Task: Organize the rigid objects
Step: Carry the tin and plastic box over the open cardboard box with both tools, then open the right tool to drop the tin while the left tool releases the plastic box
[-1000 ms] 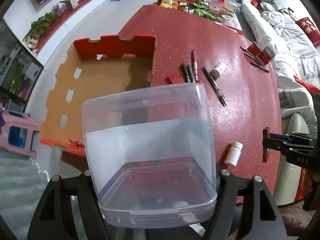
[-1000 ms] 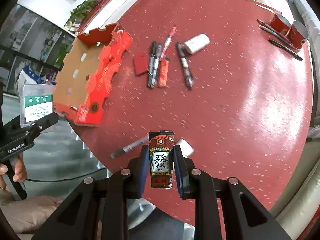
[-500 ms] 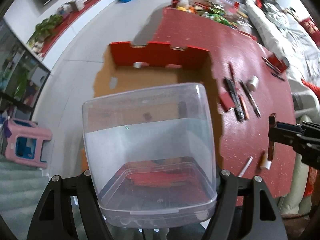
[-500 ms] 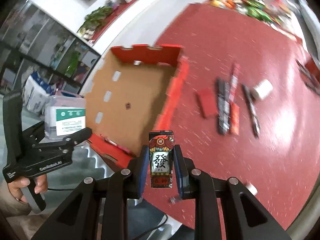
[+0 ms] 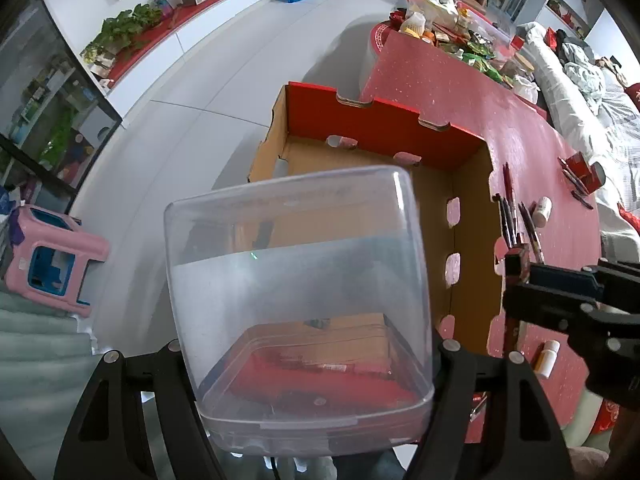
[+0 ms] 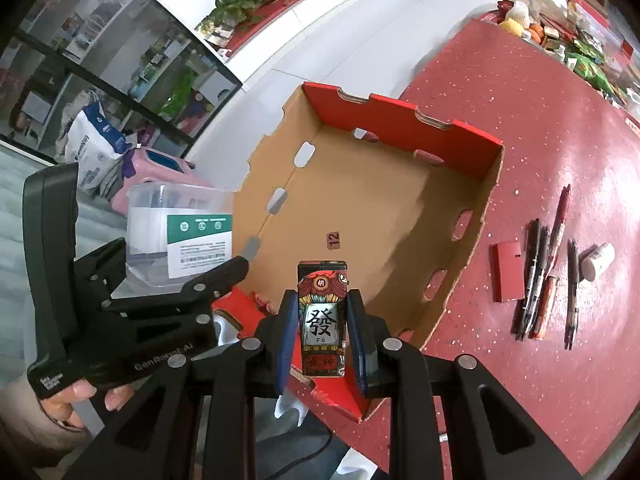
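Observation:
My left gripper point(image 5: 308, 360) is shut on a clear plastic container point(image 5: 296, 296) and holds it above the near edge of an open cardboard box point(image 5: 472, 216) with red outer walls. My right gripper point(image 6: 322, 320) is shut on a small printed card box point(image 6: 322, 312) with a large Chinese character, held above the box's near corner. The cardboard box point(image 6: 360, 208) is empty inside. The left gripper with the container point(image 6: 176, 240) also shows in the right wrist view, left of the box. The right gripper point(image 5: 520, 268) shows at the right in the left wrist view.
The box stands on a red table point(image 6: 540, 140). Right of it lie several pens point(image 6: 540, 280), a red flat piece point(image 6: 508, 276) and a white bottle point(image 6: 598, 256). Another white bottle point(image 5: 546, 360) lies near the table's edge. A pink stool point(image 5: 48, 264) stands on the floor.
Both grippers have swung left from over the table toward the cardboard box, which now fills the middle of both views. Each still holds its object.

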